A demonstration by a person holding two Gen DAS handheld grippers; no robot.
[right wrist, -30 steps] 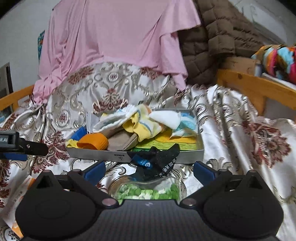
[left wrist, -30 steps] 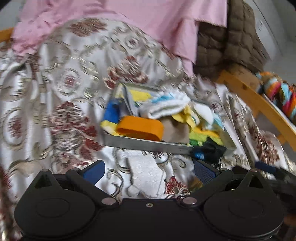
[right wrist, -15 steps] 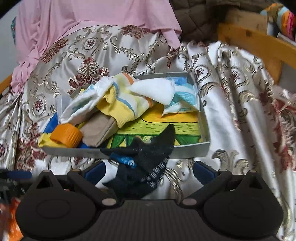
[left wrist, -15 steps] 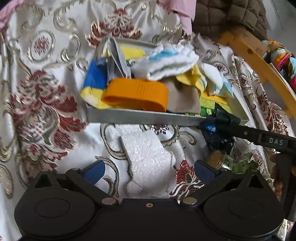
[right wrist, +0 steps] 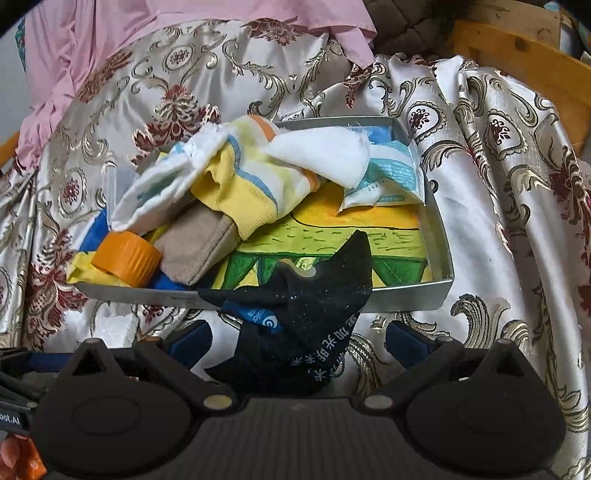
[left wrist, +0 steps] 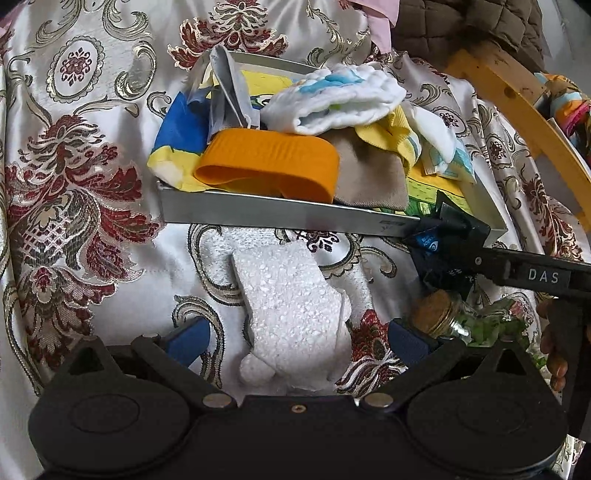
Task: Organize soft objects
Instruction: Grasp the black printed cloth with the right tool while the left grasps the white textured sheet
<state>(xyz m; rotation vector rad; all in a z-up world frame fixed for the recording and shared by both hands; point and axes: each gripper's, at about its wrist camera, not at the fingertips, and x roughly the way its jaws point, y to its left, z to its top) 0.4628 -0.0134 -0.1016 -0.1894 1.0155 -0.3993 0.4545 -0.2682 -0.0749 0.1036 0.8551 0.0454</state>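
- Two grippers hang low over a bed spread with a shiny cream brocade cloth (left wrist: 92, 110) patterned in dark red and gold, rumpled into folds on the right.
- A shallow metal tray (right wrist: 439, 254) sits on that cloth, heaped with soft things: an orange band (left wrist: 269, 166), a tan sock (right wrist: 195, 247), a yellow striped sock (right wrist: 243, 188) and white cloths.
- A black sock (right wrist: 314, 306) drapes over the tray's near rim, its toe inside and the rest hanging out on the cloth between the right gripper's (right wrist: 297, 341) spread fingers, which do not pinch it.
- The left gripper (left wrist: 295, 338) also stands spread, with a white foam piece (left wrist: 291, 314) lying on the cloth between its fingers.
- A cork-stoppered glass jar (left wrist: 461, 321) of green bits lies beside the foam.
- Behind the tray, a pink sheet (right wrist: 147, 26) and a brown quilted cover (left wrist: 480, 22) are piled against a wooden bed frame (right wrist: 517, 51).
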